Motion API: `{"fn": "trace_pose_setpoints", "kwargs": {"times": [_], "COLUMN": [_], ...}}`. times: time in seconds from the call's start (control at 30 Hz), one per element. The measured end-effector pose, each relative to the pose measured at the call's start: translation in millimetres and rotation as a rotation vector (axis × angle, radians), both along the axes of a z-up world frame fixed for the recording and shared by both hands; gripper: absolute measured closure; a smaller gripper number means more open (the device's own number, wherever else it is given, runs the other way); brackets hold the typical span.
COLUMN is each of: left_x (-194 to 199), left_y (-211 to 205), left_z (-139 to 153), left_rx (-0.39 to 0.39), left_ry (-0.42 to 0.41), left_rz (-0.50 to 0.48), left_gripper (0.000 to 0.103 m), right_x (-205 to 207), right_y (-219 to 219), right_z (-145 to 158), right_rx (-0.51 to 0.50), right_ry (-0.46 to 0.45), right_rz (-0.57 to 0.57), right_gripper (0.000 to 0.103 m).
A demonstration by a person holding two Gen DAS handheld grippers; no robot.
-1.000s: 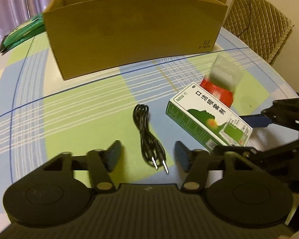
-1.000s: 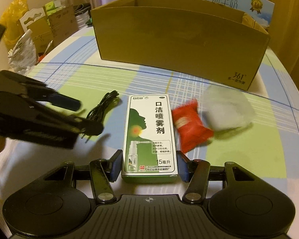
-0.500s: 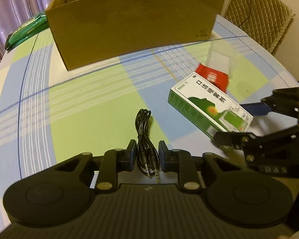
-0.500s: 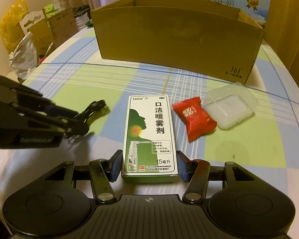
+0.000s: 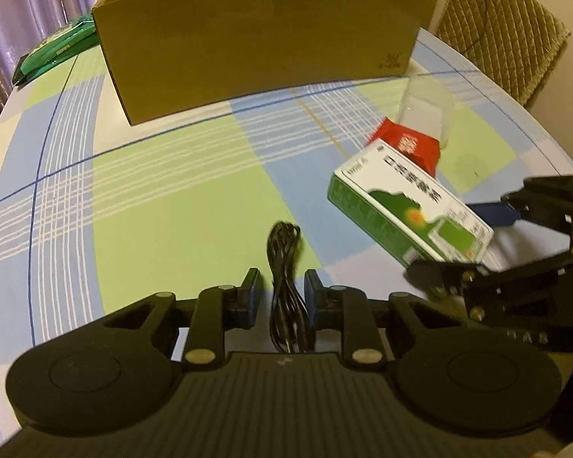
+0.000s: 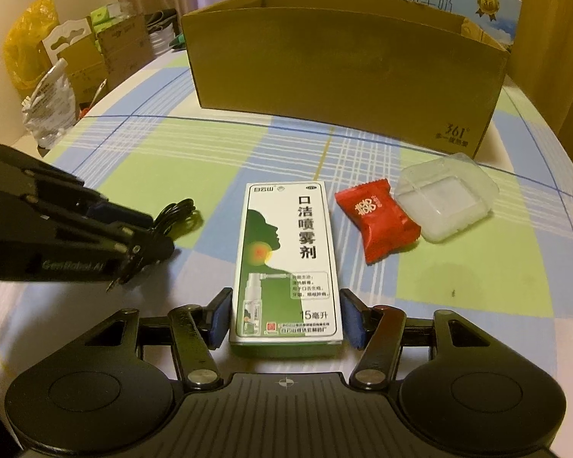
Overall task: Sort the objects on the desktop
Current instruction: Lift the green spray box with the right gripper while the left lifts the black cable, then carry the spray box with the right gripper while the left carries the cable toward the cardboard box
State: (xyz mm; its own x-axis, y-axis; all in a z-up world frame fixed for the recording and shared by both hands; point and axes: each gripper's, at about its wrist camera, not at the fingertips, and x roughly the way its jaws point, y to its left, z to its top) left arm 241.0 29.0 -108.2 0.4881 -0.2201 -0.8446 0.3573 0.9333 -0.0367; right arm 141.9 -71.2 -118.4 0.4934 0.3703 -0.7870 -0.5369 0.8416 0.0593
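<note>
Sorting has barely got going, by the look of it: 4 items sit out on the checked tablecloth (image 6: 195, 160), and the cardboard box (image 6: 343, 72) at the back shows only its outer wall, so I cannot tell whether anything is inside.

Biggest loose item is the spray carton (image 6: 286, 263), white and green with a head in profile printed on it, lying flat with its long side running away from the right gripper (image 6: 284, 318). Those jaws stand spread on either side of its near end, blue pads just beside the carton walls; whether they touch yet I cannot tell, so I judge that grab is about to happen, not done.

Next in size, the clear plastic case (image 6: 445, 200), squarish and rounded, lid on, sitting right of the carton. Touching it is the red candy packet (image 6: 378, 223), crinkled and puffy, between case and carton.

Smallest, the black cable (image 5: 286, 263), folded into a slim bundle left of the carton. The left gripper (image 5: 280, 299) has its jaws drawn in narrow around the bundle's plug end, though a sliver of gap shows each side, so not clamped yet, I'd say.

All 4 seem left to sort.
</note>
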Motion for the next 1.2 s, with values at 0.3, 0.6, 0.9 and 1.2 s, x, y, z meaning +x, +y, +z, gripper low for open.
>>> {"fn": "trace_pose_setpoints", "kwargs": {"times": [0.3, 0.6, 0.9, 1.2], "left_x": [4, -8, -24, -51], "left_y": [-2, -2, -8, -17], "left_z": [-1, 3, 26, 56], "left_rx": [0.015, 0.025, 0.015, -0.004], "left_ry": [-0.016, -0.007, -0.025, -0.046], "left_rz": [0.006, 0.017, 0.023, 0.047], "left_gripper": [0.094, 0.095, 0.095, 0.095], "right_x": [8, 4, -9, -30], "right_y": [5, 7, -8, -24], "right_z": [-1, 0, 26, 54], "right_rx": [0.014, -0.010, 0.019, 0.065], "right_ry": [-0.014, -0.035, -0.055, -0.055], "right_rz": [0.003, 0.002, -0.035, -0.063], "right_gripper": [0.046, 0.050, 0.050, 0.050]}}
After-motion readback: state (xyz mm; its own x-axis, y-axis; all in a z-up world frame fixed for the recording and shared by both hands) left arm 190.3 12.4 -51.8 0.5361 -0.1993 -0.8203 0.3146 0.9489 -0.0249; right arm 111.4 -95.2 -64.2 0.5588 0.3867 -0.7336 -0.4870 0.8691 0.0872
